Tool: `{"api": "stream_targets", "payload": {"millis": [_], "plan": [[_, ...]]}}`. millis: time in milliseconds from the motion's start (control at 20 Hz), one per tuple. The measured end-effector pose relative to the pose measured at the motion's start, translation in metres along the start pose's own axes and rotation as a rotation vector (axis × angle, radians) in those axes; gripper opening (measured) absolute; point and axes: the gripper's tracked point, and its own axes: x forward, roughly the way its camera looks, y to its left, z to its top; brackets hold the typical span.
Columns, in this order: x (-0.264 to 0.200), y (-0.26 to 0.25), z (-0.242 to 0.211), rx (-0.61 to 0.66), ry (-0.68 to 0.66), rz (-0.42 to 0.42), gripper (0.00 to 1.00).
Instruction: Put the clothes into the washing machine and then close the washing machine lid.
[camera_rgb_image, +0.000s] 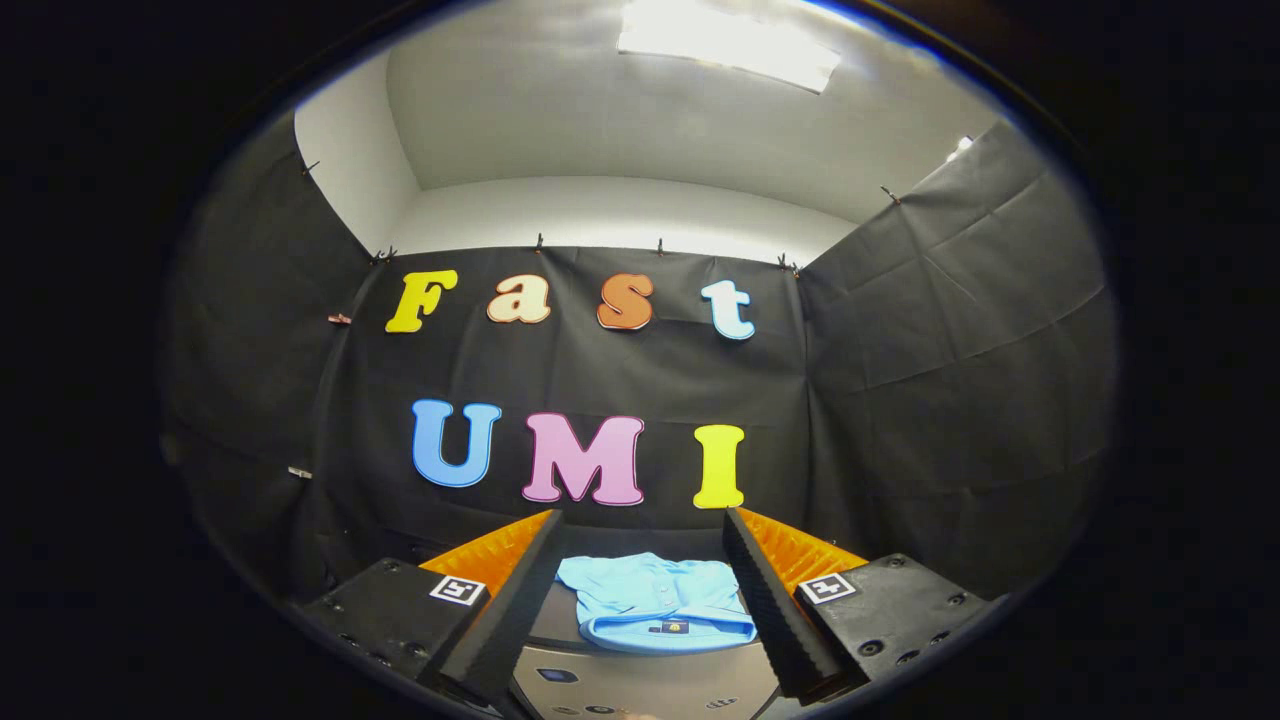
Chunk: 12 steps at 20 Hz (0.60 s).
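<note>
One garment, a folded light-blue shirt (655, 603), lies on the washing machine (640, 685) top at 12 o'clock from my gripper (645, 585), framed between its spread, empty fingers. I judge the risk is pinching only the collar layer, so the fold opens and drags, or scraping the machine's top.

A plain light-blue shirt (655, 600) lies on the silver-grey washing machine (640, 685) before black cloth (950, 400).
</note>
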Motion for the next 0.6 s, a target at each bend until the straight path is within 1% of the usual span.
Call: {"api": "stream_targets", "payload": {"millis": [300,600], "plan": [[0.011,-0.004,-0.005,0.002,0.011,-0.008,0.98],[0.046,-0.004,-0.014,-0.02,0.039,0.008,0.98]]}}
